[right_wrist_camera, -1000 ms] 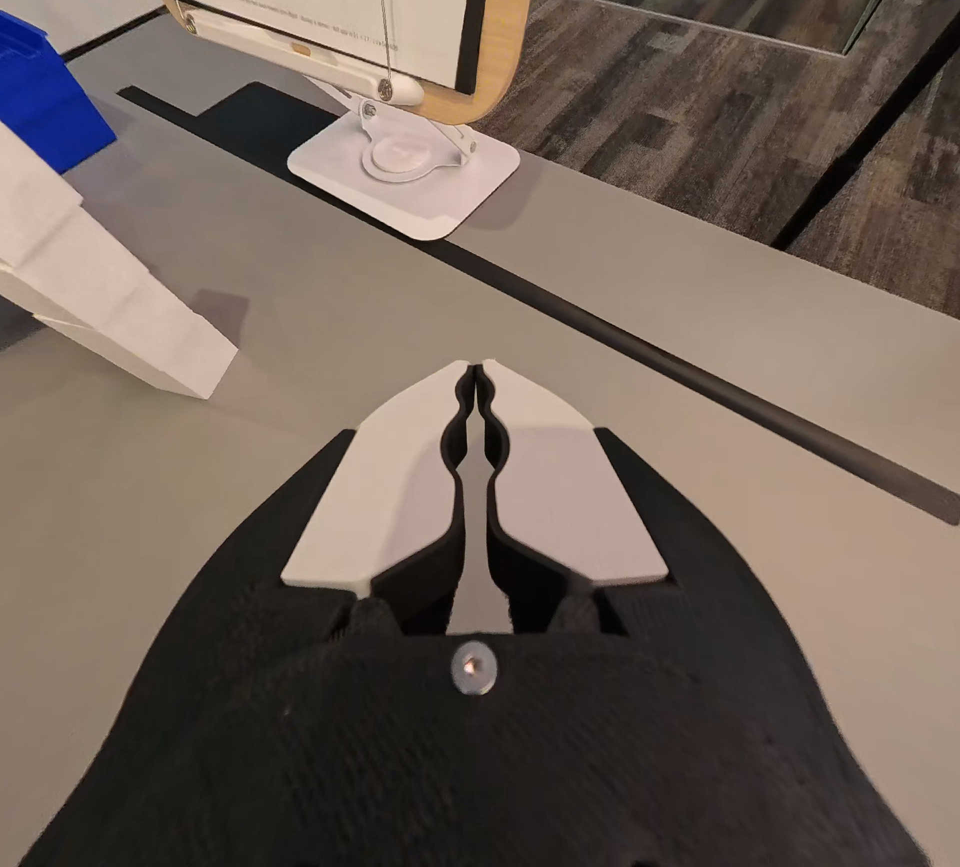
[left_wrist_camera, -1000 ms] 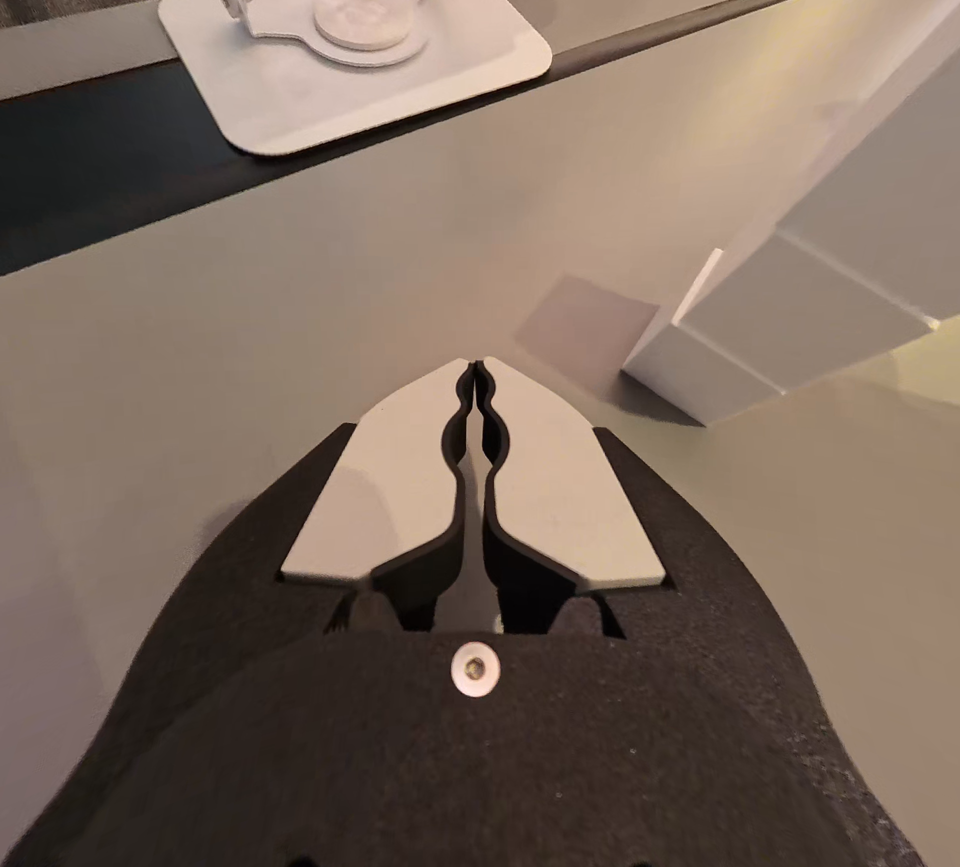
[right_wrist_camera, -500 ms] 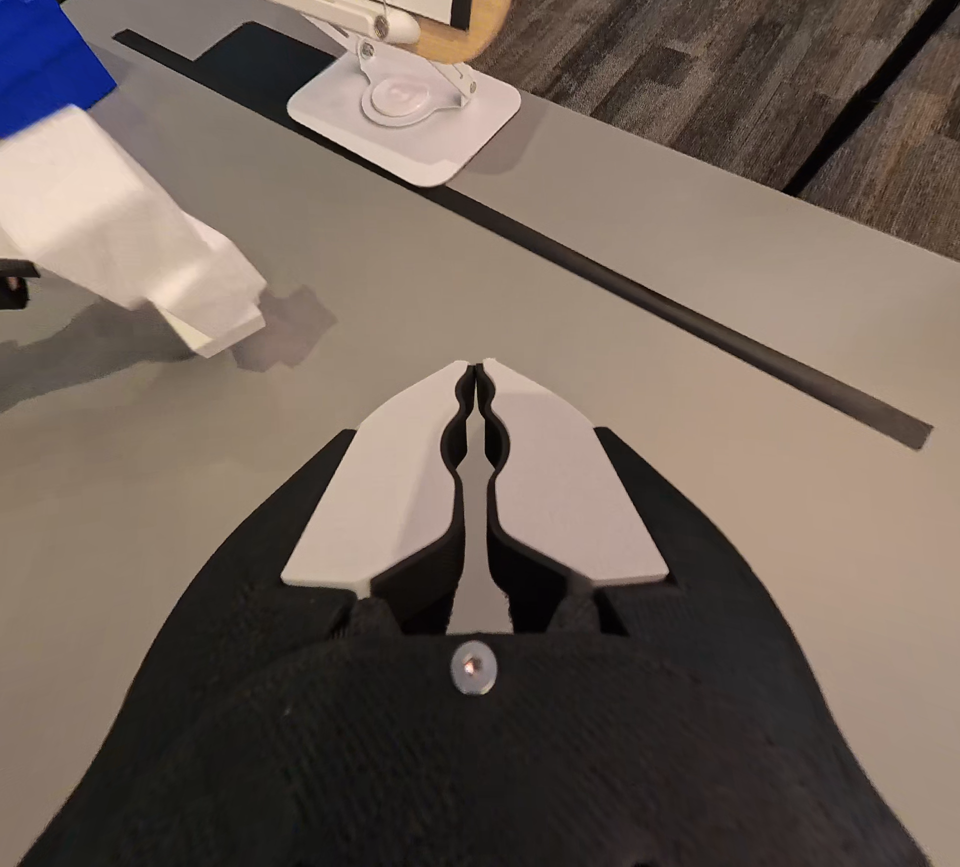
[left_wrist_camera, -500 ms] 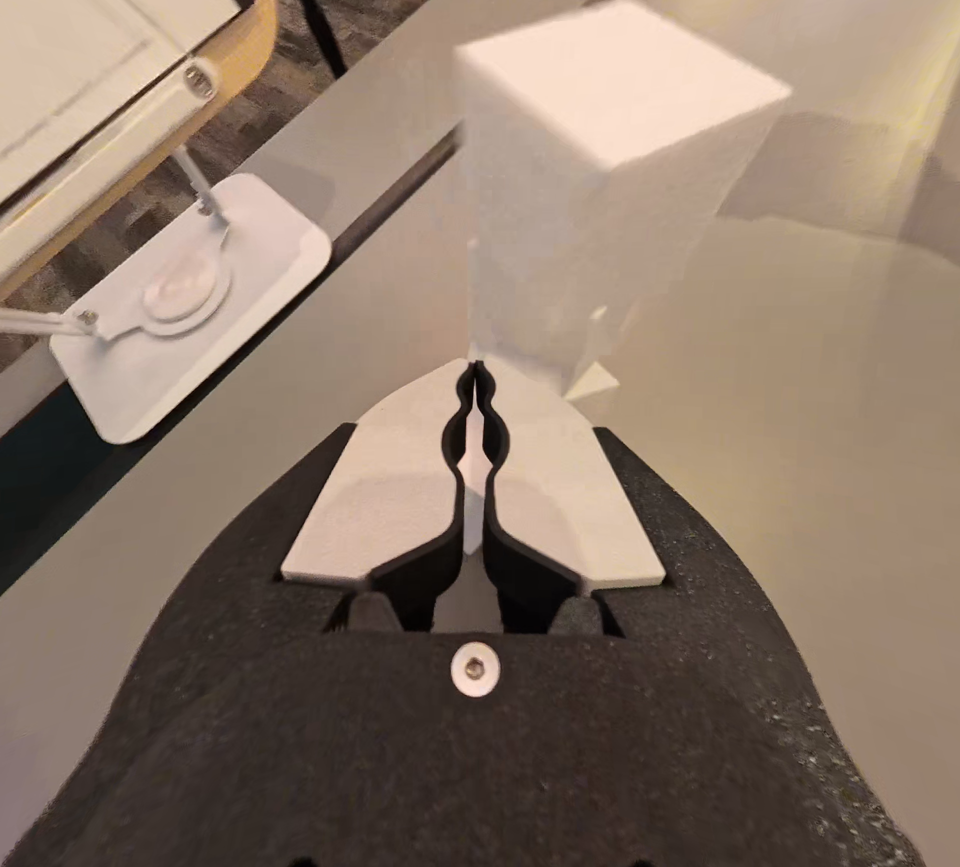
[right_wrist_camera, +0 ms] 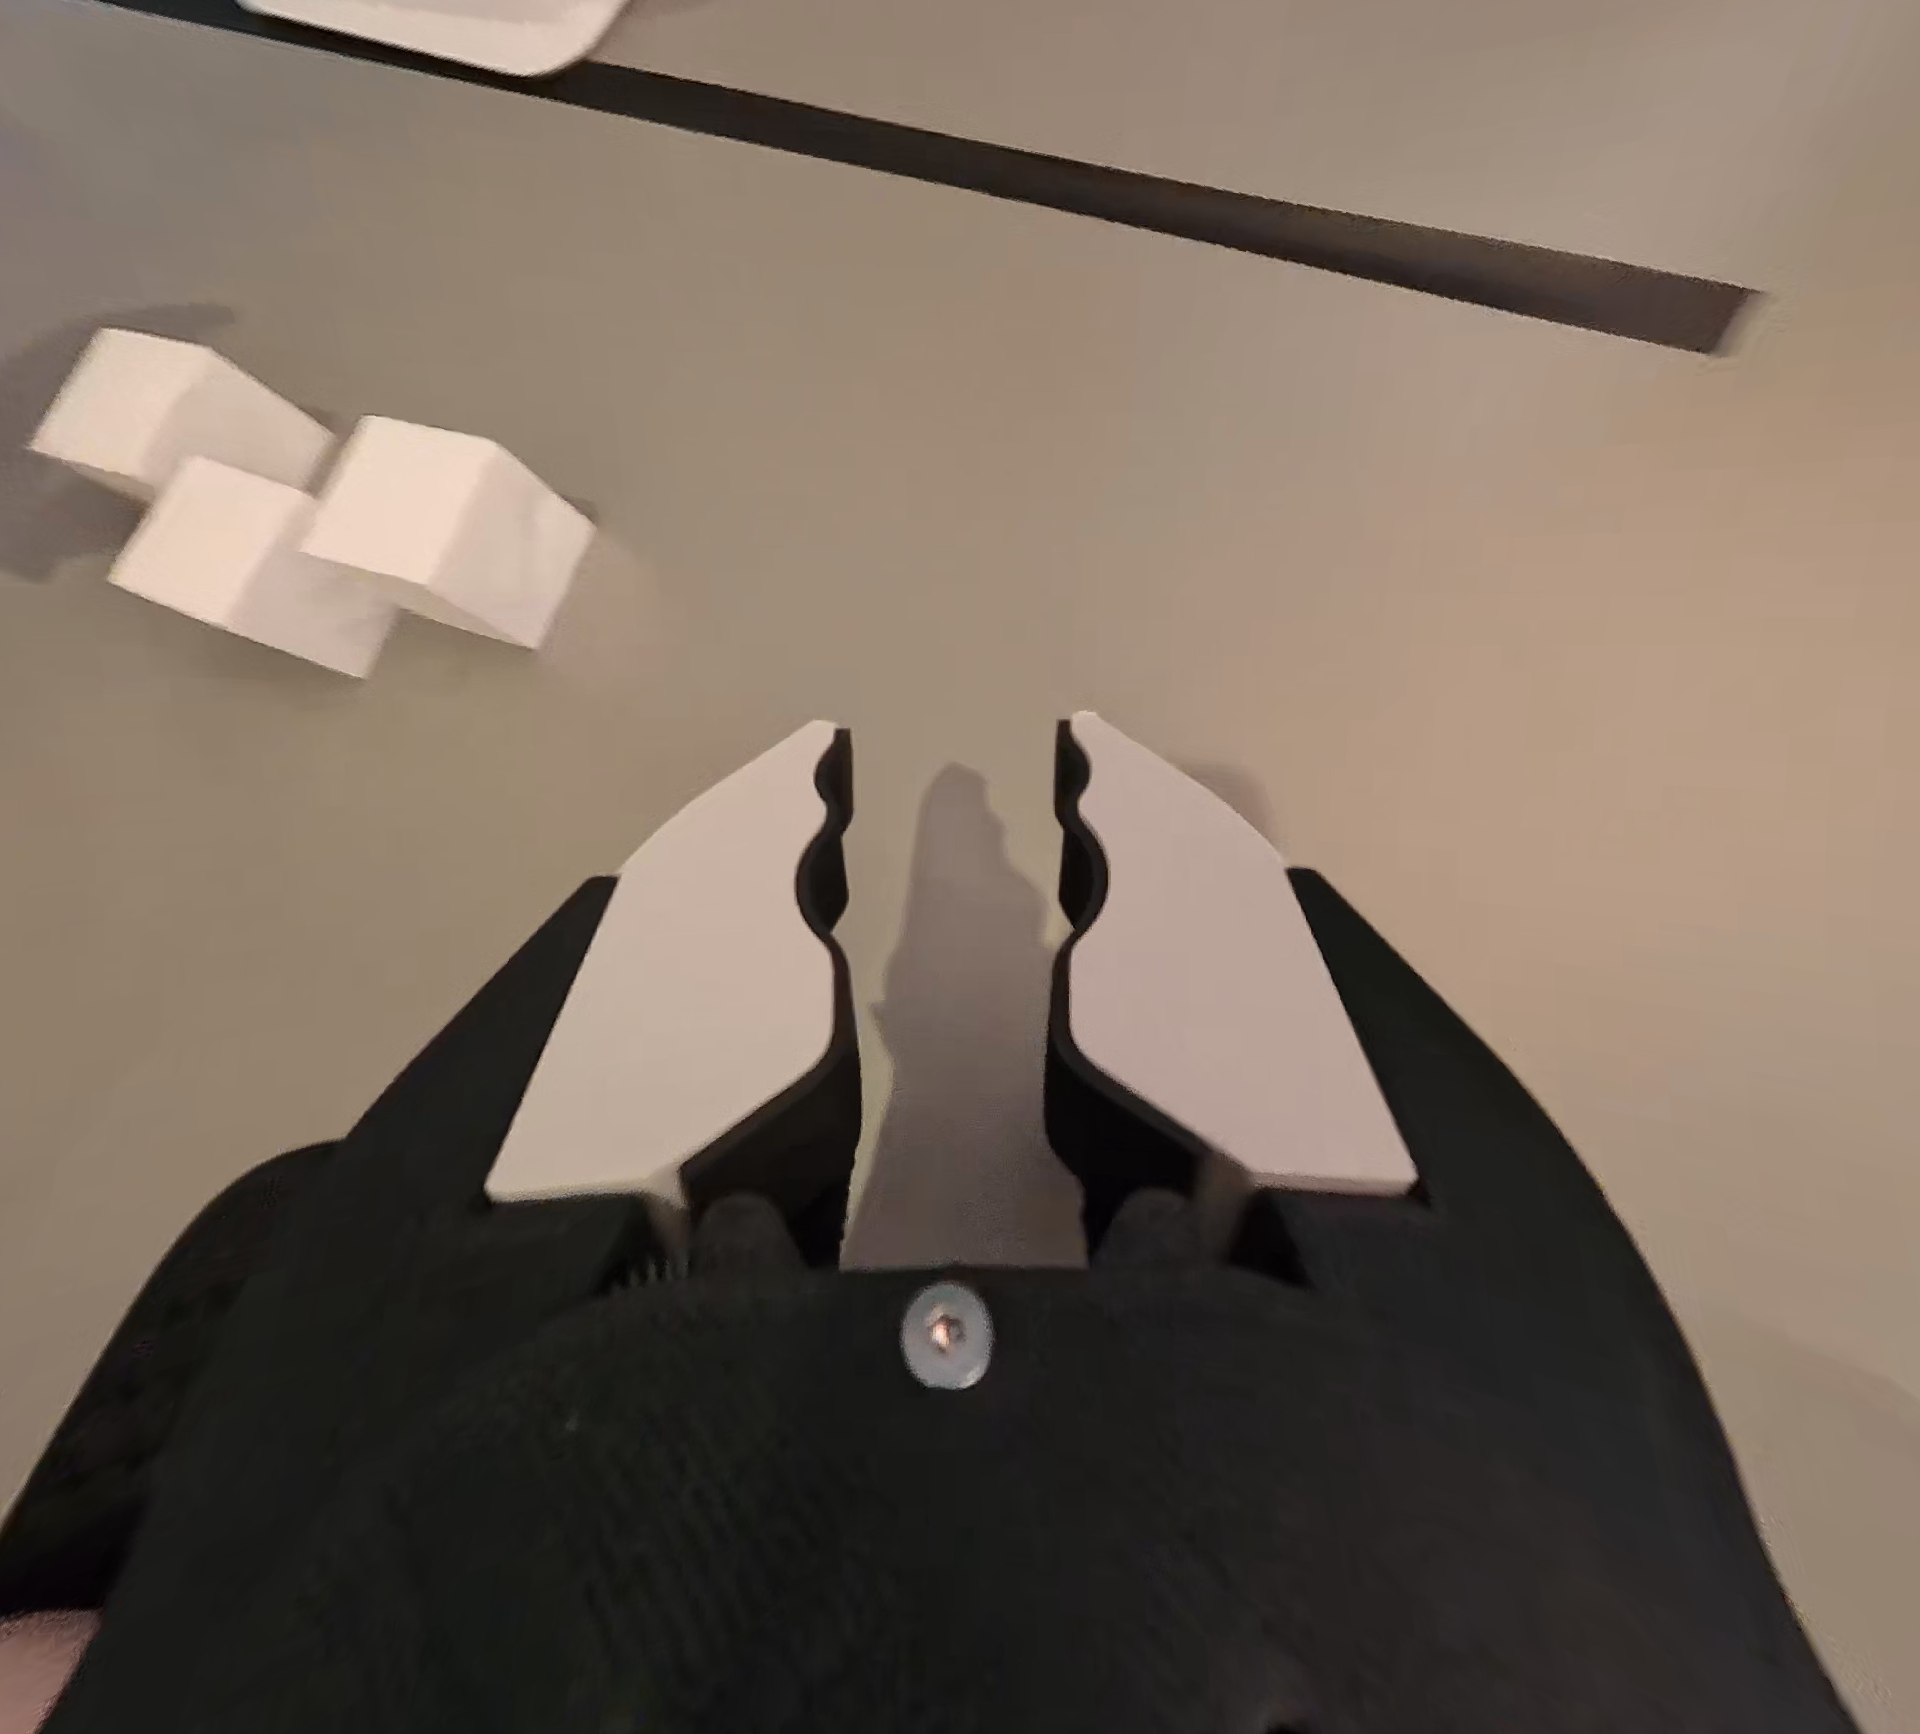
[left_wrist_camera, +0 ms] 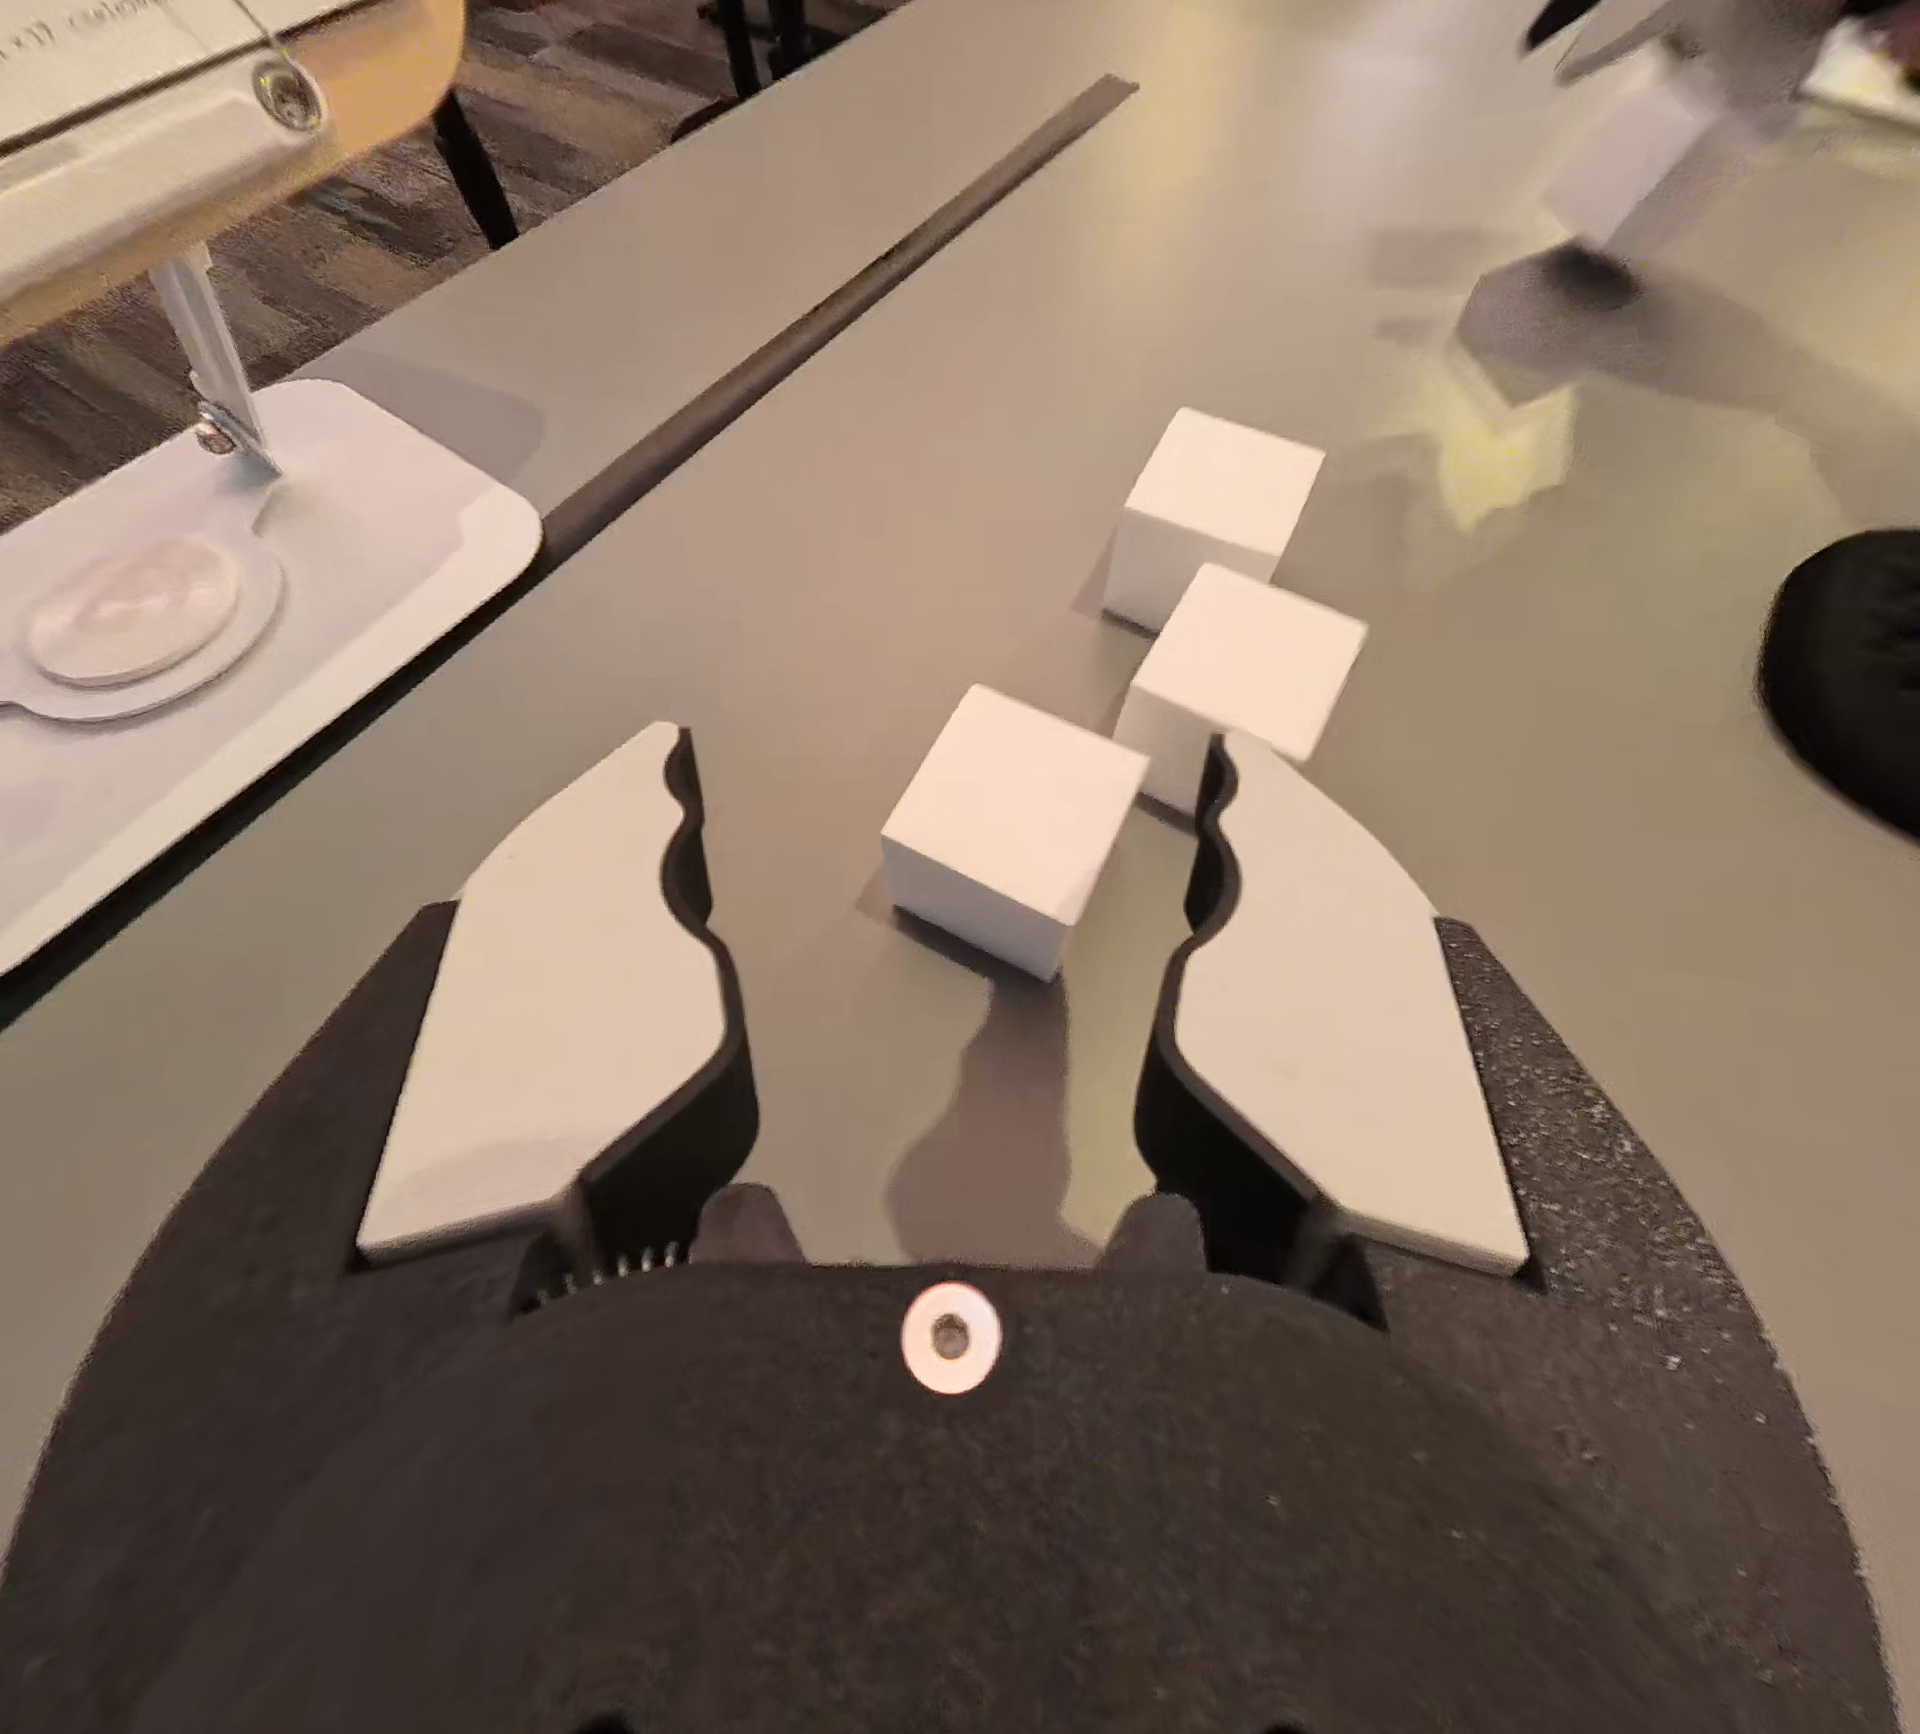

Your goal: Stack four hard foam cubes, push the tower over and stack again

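Lying apart on the grey table (left_wrist_camera: pixel 831 541), three white cubes form a loose row — the nearest cube (left_wrist_camera: pixel 1013 827) sits just beyond the spread left tongs (left_wrist_camera: pixel 945 749), between their tips. The right tongs (right_wrist_camera: pixel 954 728) are also parted and empty — the cubes (right_wrist_camera: pixel 312 521) lie well off to their left.

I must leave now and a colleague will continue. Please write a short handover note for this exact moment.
Left claw: open, empty, aimed at the nearest white hard foam cube.
Right claw: open, empty, over bare grey table.
Cubes: three lie loose, close together, none stacked. The fourth white cube appears blurred farther off; its state is unclear.
Done: the tower is down.
Left: restack all four.
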{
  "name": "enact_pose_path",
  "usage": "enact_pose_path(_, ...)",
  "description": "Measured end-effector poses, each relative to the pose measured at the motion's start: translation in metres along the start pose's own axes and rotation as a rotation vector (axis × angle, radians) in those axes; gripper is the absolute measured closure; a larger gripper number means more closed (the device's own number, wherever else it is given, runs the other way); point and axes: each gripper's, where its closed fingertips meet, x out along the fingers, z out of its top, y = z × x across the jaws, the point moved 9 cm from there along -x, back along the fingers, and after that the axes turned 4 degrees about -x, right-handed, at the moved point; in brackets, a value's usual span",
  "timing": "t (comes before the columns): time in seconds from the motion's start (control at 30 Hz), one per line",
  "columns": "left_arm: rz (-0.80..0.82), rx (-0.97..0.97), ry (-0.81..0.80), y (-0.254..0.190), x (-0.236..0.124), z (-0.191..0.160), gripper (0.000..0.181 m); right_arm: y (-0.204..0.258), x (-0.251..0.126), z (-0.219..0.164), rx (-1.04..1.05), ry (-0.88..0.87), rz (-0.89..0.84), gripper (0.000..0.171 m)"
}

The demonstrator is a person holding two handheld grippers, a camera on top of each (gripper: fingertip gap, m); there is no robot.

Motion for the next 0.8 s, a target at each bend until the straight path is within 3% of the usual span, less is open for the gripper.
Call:
enact_pose_path(0.2,-0.061,0.069,0.045,0.012,0.011,-0.019,0.086,-0.016,-0.078,-0.010,0.077,-0.197,-0.313,0.114)
enact_pose_path(0.33,-0.098,0.042,0.027,0.017,0.013,-0.027,0.086,-0.031,-0.119,-0.025,0.243,-0.328,-0.517,0.105)
enact_pose_path(0.4,-0.113,0.057,0.032,0.018,0.012,-0.028,0.085,-0.044,-0.114,-0.042,0.374,-0.314,-0.563,0.094)
enact_pose_path(0.57,-0.151,0.093,0.077,0.015,0.018,-0.033,0.082,-0.064,-0.060,-0.079,0.608,-0.041,-0.557,0.078)
enact_pose_path(0.8,-0.132,0.145,0.138,0.012,0.028,-0.042,0.084,-0.066,-0.030,-0.081,0.616,0.137,-0.686,0.078)
